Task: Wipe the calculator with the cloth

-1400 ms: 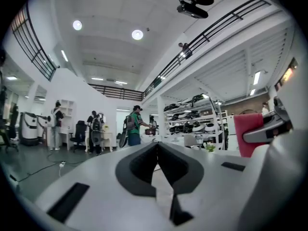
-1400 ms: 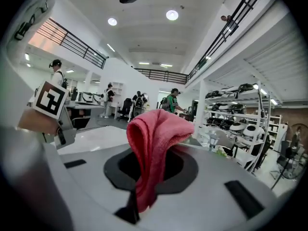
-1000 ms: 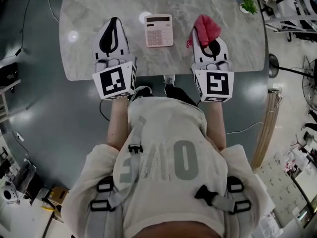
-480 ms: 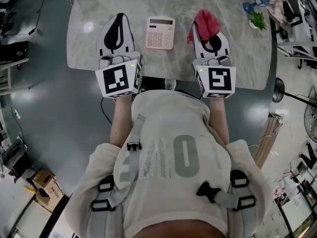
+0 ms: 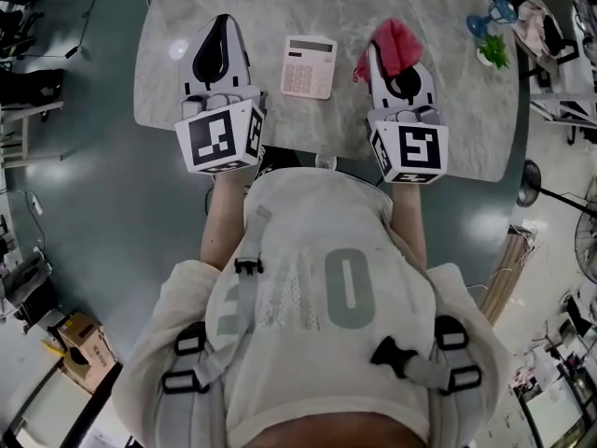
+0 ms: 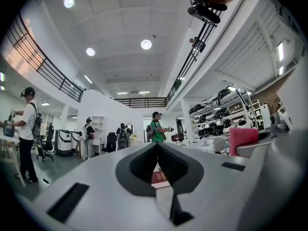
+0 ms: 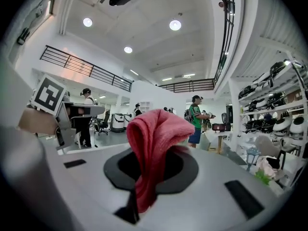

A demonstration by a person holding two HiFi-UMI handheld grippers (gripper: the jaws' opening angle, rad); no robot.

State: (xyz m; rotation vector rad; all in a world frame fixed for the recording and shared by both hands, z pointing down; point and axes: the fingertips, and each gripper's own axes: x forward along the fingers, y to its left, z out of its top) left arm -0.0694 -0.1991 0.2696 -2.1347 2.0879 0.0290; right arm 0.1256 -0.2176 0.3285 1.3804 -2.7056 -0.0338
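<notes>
The calculator (image 5: 309, 66) lies flat on the grey marbled desk (image 5: 438, 119), between the two claws and touching neither. It has a pale pink body with a dark display strip at its far end. The key print is too small to read.

The left claw (image 5: 220, 26) sits just left of the calculator, its jaws pressed together with nothing in them. The right claw (image 5: 387, 59) sits on the other side, clamped on the red cloth (image 5: 398, 43). The cloth bunches up over the tips, and a tail hangs down through the claw's dark cut-out. In the right gripper view the cloth fills the middle and hides what lies straight ahead.

Each claw carries a marker cube (image 5: 222, 138) with black-and-white square patterns and no lettering.

At the far right corner of the desk stand a small green plant (image 5: 492, 54) and a blue trinket (image 5: 487, 21), side by side and well apart from the calculator. In the left gripper view a flat red item (image 6: 159, 178) lies farther across the desk, its white print unreadable.

The person's pale sweatshirt (image 5: 326, 241) shows a large grey "O"; the letters beside it are too faint to read. Grey straps with black buckles (image 5: 392, 357) cross it.

Around the desk are a dark floor (image 5: 103, 213) and a cardboard box (image 5: 79, 339). People stand in the hall, one in a green top (image 6: 156, 128), and stocked shelves (image 7: 279, 109) run along the right.
</notes>
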